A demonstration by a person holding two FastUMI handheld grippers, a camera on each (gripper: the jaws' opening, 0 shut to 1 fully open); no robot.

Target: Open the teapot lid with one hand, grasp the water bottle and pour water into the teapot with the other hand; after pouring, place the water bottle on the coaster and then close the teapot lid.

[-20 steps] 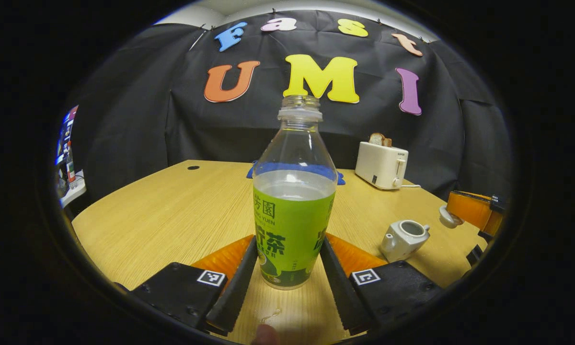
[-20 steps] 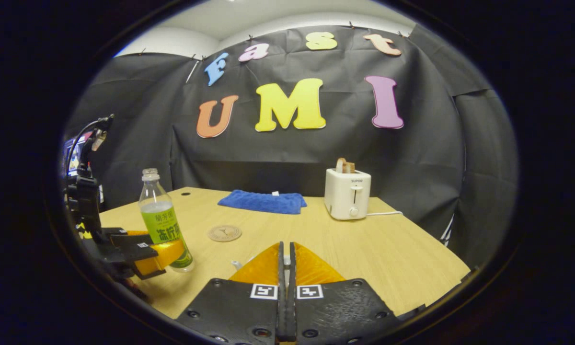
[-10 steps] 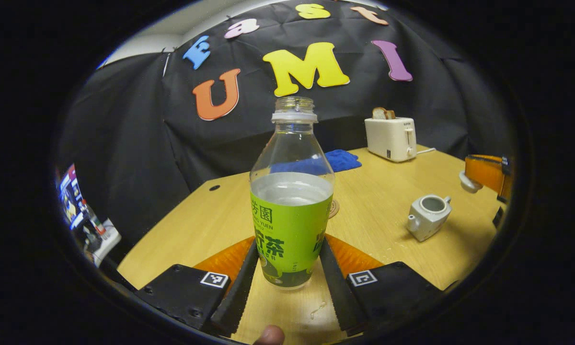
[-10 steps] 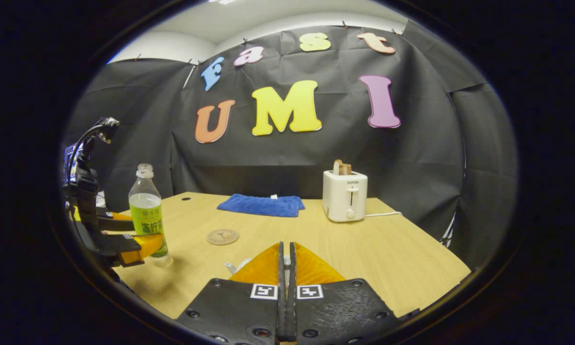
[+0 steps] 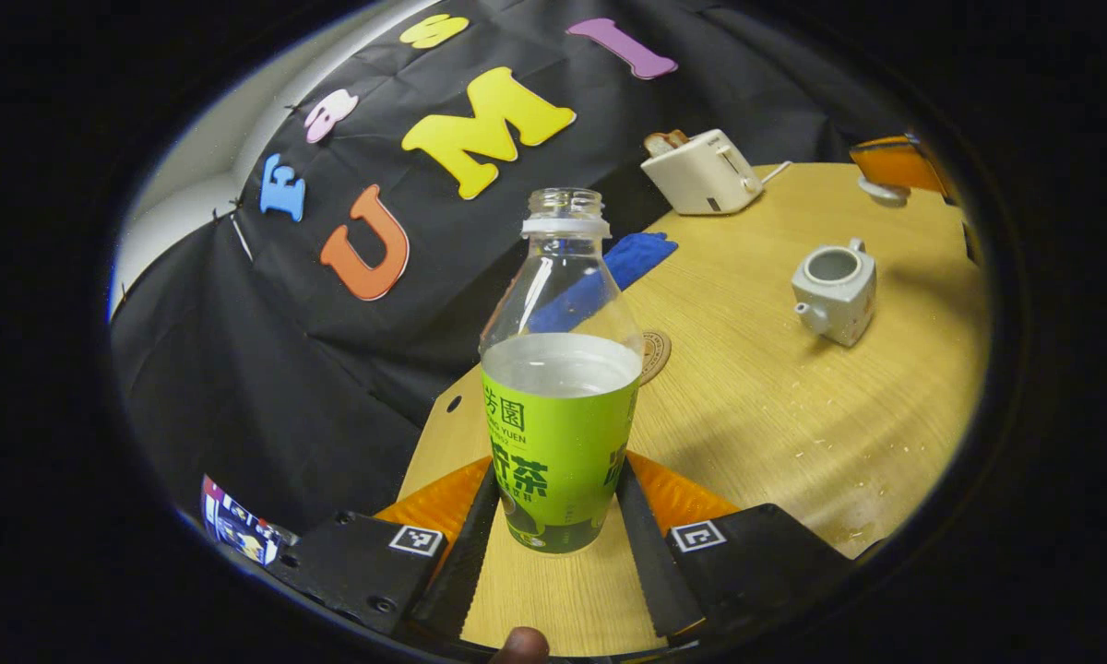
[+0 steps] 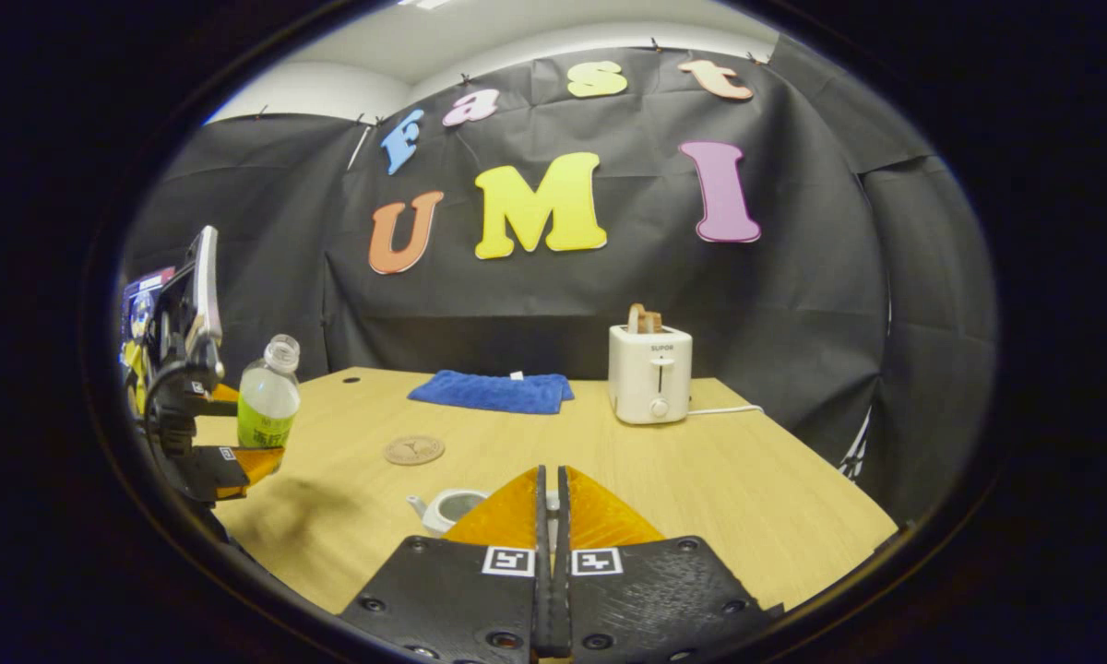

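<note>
My left gripper (image 5: 555, 466) is shut on the lower, green-labelled part of the uncapped water bottle (image 5: 561, 406), which is off the table and about half full. In the right gripper view the bottle (image 6: 267, 397) leans to the right in the left gripper (image 6: 240, 456), at the table's left. The white teapot (image 5: 835, 290) stands open on the table, to the right of the bottle. My right gripper (image 6: 550, 472) is shut on the teapot lid (image 5: 881, 191), held above the teapot (image 6: 447, 507). A round coaster (image 5: 653, 350) lies between bottle and teapot.
A white toaster (image 6: 650, 373) with bread in it stands at the back of the wooden table (image 6: 701, 480). A folded blue cloth (image 6: 491, 391) lies to its left. The coaster (image 6: 413, 449) sits in front of the cloth. Small specks dot the table near the teapot.
My left gripper has lifted the bottle off the table and tipped it towards the teapot. The right gripper has stayed shut and nearly still above the teapot.
</note>
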